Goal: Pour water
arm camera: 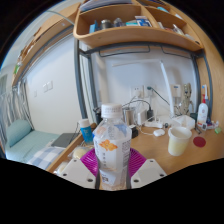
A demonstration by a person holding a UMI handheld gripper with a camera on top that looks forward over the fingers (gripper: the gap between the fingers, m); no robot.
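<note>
A clear plastic water bottle [111,143] with a white cap and an orange-and-white label stands upright between my fingers, its cap at about the level of the desk things behind. My gripper [111,168] is shut on the bottle, with both magenta pads [87,160] pressing its sides. A cream paper cup [179,140] stands on the wooden desk [160,150] to the right, beyond the fingers. The bottle's lower part is hidden below the fingers.
A metal kettle [134,116] and a white power strip with cables lie at the back of the desk. A red lid [199,142] lies right of the cup. A bottle [203,111] stands far right. Shelves [130,25] hang overhead. A bed [30,145] lies to the left.
</note>
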